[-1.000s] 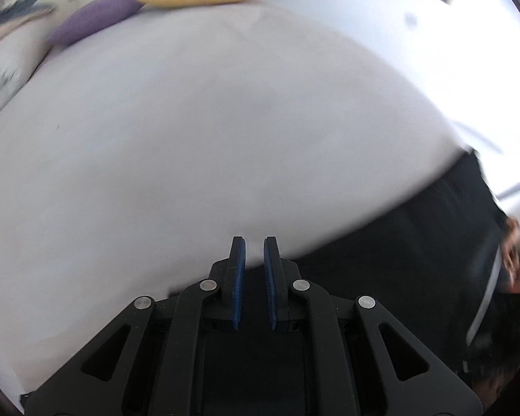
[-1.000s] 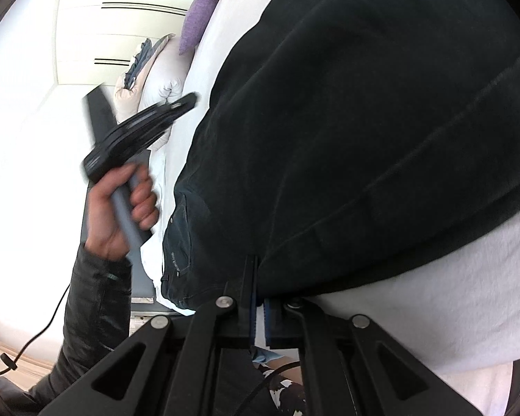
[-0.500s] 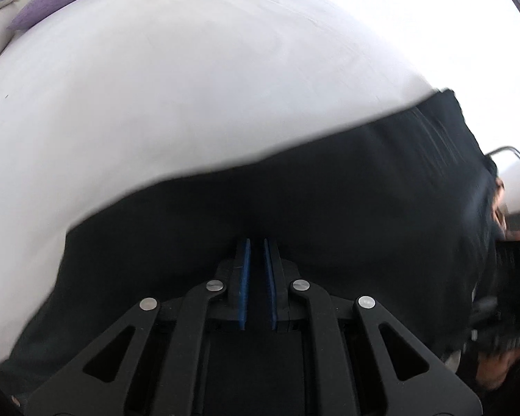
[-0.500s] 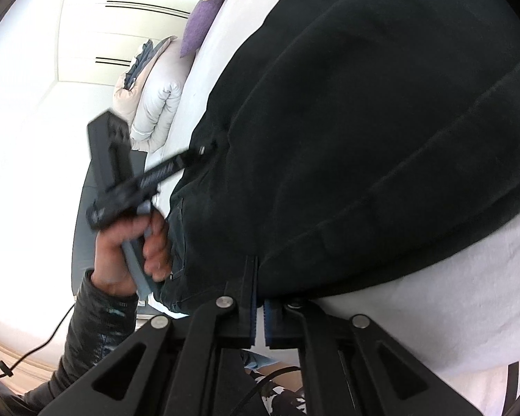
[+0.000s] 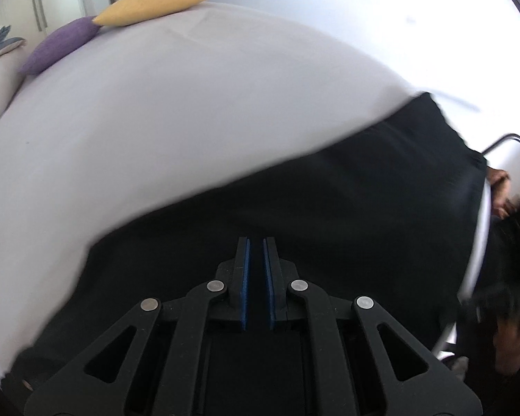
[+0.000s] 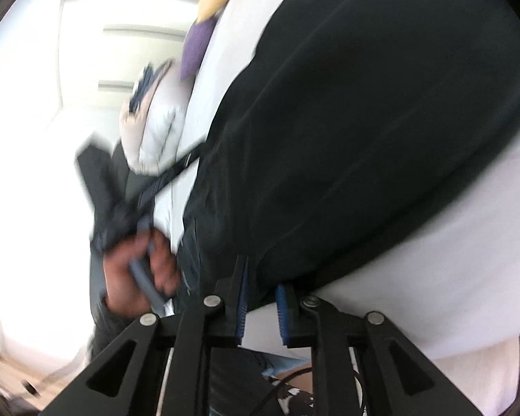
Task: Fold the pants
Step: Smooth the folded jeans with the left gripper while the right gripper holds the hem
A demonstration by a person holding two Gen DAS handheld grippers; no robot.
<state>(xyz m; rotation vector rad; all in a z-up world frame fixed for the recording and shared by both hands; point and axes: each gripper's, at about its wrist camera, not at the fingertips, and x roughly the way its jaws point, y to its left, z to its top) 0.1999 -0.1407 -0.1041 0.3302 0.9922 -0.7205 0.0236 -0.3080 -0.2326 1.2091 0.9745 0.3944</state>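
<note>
The black pants (image 5: 346, 201) lie on the white bed (image 5: 190, 104), spread across the near right part of the left wrist view. My left gripper (image 5: 255, 242) hovers over the pants near their edge, jaws a narrow gap apart with nothing clearly between them. In the right wrist view the pants (image 6: 364, 121) fill the upper right, folded over. My right gripper (image 6: 261, 272) sits at their near edge with its jaws parted and the fabric edge just at the gap. The left gripper (image 6: 121, 208) shows there, blurred, in a hand.
A yellow cushion (image 5: 152, 3) and a purple cushion (image 5: 59, 45) lie at the bed's far end, with a white quilted pillow (image 6: 156, 128) beside them. A metal rail (image 5: 513, 138) stands at the bed's right. White wardrobe doors (image 6: 121, 34) behind.
My right gripper's jaws have parted from shut, letting go of the pants' edge. My left gripper tilted up slightly, showing more bed, and still hangs over the pants. The scene is blurred by motion.
</note>
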